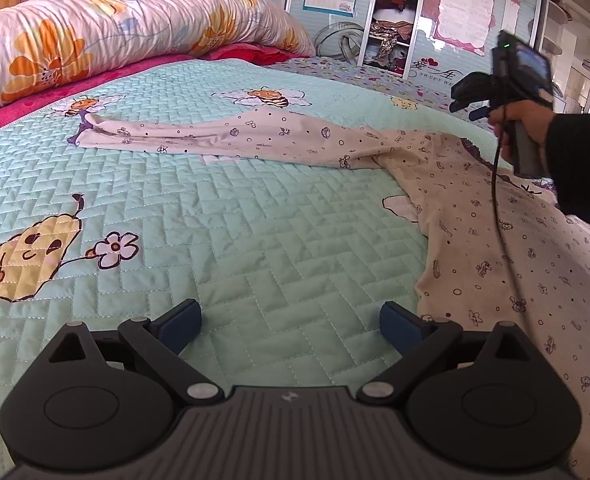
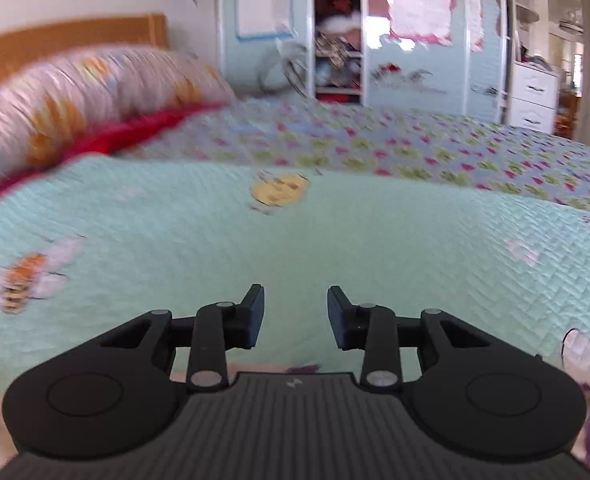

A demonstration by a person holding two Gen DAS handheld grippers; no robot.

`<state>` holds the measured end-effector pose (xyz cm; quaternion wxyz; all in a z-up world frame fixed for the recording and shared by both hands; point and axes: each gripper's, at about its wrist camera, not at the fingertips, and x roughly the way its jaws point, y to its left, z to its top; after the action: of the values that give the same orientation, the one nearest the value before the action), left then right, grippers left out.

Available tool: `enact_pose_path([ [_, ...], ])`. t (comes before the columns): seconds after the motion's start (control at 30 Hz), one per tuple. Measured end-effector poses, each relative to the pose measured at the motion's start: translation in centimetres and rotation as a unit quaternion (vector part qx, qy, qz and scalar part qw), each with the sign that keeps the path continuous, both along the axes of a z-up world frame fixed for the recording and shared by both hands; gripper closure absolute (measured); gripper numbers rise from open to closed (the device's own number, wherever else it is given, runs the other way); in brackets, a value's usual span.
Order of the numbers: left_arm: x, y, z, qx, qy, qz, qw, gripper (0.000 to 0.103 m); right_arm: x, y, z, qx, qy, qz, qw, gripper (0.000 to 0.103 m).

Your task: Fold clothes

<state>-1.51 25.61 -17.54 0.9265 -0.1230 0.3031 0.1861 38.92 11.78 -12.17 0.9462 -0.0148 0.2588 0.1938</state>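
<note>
Bedroom, quilted green bedspread (image 1: pixel 255 220). Left wrist view: left gripper (image 1: pixel 291 326) spread wide, empty, over bare quilt; printed garment (image 1: pixel 475 220) lies unfolded from 10 to 4 o'clock, sleeve stretched out. Right wrist view, blurred: right gripper (image 2: pixel 295 316) part-open, nothing pinched, garment edge only at 5 o'clock. Folding looks barely started.

Light: bright, soft daylight over my bed (image 1: pixel 255 240); brightest at 3 o'clock.
Shadows: faint.
Left view: sharp; fisheye bends edges, dark corners.
Right view: smeared by motion, quilt (image 2: pixel 75 92) and wardrobe (image 2: pixel 335 40) blurred; my right gripper (image 2: pixel 295 318) stays crisp.
</note>
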Motion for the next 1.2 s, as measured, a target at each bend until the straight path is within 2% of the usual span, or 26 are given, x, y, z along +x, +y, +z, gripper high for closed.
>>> enact_pose_path([
  [0.13, -0.1, -0.1, 0.0, 0.001, 0.000, 0.001, 1.0000, 0.004, -3.3, 2.4, -2.3, -0.018, 0.049, 0.058, 0.997, 0.064],
  [0.23, 0.0, -0.3, 0.0, 0.008, 0.001, 0.001, 1.0000, 0.004, -0.7, 6.6, -4.2, -0.063, 0.075, 0.066, 0.993, 0.064],
  [0.33, 0.1, -0.3, -0.1, 0.010, 0.003, 0.000, 0.9999, 0.004, 0.2, 7.7, -2.8, -0.019, 0.057, 0.038, 0.998, 0.064],
  [0.4, 0.1, -0.2, 0.0, 0.008, 0.003, 0.000, 1.0000, 0.003, -1.7, 5.8, -1.3, 0.025, 0.042, 0.045, 0.998, 0.062],
  [0.43, 0.1, -0.1, 0.0, 0.005, 0.002, 0.000, 1.0000, 0.003, -3.3, 4.3, -0.6, 0.031, 0.025, 0.046, 0.998, 0.055],
  [0.47, 0.1, -0.1, 0.0, 0.004, 0.002, 0.001, 1.0000, 0.003, -5.1, 2.4, -0.1, 0.025, 0.002, 0.038, 0.999, 0.050],
  [0.5, 0.0, -0.1, 0.1, 0.002, 0.002, 0.001, 1.0000, 0.004, -6.5, 0.4, 0.3, 0.012, -0.017, 0.024, 0.999, 0.038],
  [0.53, 0.0, -0.1, 0.1, 0.002, 0.002, 0.001, 1.0000, 0.004, -7.4, -1.7, 0.3, -0.001, -0.030, 0.010, 0.999, 0.031],
  [0.6, 0.0, -0.2, 0.0, 0.004, 0.002, 0.002, 1.0000, 0.003, -8.2, -6.9, 0.3, -0.031, -0.042, -0.024, 0.998, 0.030],
  [0.7, 0.1, -0.4, -0.1, 0.009, 0.003, 0.003, 1.0000, 0.003, -6.6, -15.2, -0.1, -0.044, -0.004, -0.087, 0.995, 0.030],
  [0.77, 0.2, -0.6, -0.1, 0.015, 0.004, 0.004, 0.9999, 0.003, -5.4, -18.9, -0.4, -0.036, 0.020, -0.128, 0.991, 0.030],
  [0.87, 0.2, -0.8, -0.3, 0.024, 0.005, 0.005, 0.9997, 0.003, -2.5, -19.7, -2.2, -0.030, 0.065, -0.149, 0.986, 0.030],
  [0.97, 0.2, -0.9, -0.3, 0.030, 0.005, 0.005, 0.9995, 0.003, 2.1, -17.3, -5.0, -0.022, 0.099, -0.146, 0.984, 0.030],
  [1.0, 0.2, -0.9, -0.3, 0.031, 0.005, 0.005, 0.9995, 0.003, 3.3, -16.2, -5.4, -0.016, 0.099, -0.141, 0.985, 0.030],
  [1.1, 0.4, -0.9, -0.4, 0.033, 0.007, 0.004, 0.9994, 0.002, 3.9, -14.7, -3.5, 0.018, 0.064, -0.143, 0.988, 0.030],
  [1.2, 0.4, -0.8, -0.3, 0.030, 0.007, 0.004, 0.9995, 0.002, 0.8, -16.9, -1.4, 0.042, 0.030, -0.157, 0.986, 0.030],
])
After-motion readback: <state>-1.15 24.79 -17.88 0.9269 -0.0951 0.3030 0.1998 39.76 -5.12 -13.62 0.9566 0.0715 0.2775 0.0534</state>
